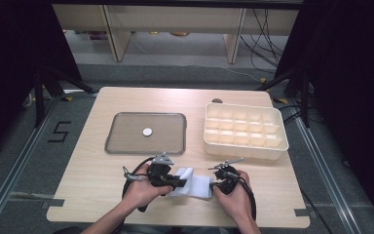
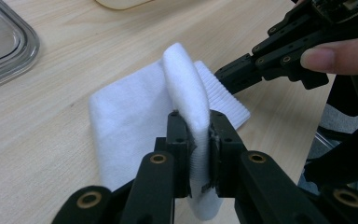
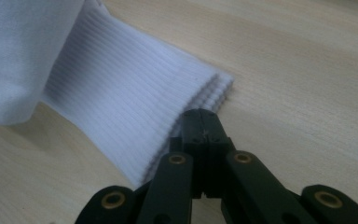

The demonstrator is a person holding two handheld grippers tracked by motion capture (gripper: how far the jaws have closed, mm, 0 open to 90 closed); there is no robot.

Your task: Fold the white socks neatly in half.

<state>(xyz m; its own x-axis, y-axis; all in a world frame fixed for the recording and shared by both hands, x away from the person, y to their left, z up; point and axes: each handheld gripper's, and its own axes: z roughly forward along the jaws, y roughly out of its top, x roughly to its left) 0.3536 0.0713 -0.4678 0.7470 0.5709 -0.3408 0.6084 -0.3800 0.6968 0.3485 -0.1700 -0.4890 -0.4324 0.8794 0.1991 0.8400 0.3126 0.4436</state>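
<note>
my left tongs (image 2: 199, 140) are pinched tight on a raised fold of a white sock (image 2: 135, 121), the fabric standing up in a ridge between the two black jaws. my right tongs (image 3: 204, 123) are pressed fully together, their tips at the ribbed cuff end of the sock; i cannot tell whether any fabric is caught between them. in the high view the left tongs (image 1: 181, 183) and right tongs (image 1: 213, 185) face each other across the sock (image 1: 195, 185), which lies flat on the pale wooden tabletop (image 1: 92, 165) near its front edge, between my two hands. farther back on the tabletop sits a grey tray (image 1: 121, 146) with a small white disc (image 1: 147, 131) in it, and to its right a cream divided box (image 1: 277, 141) with many small compartments.
</note>
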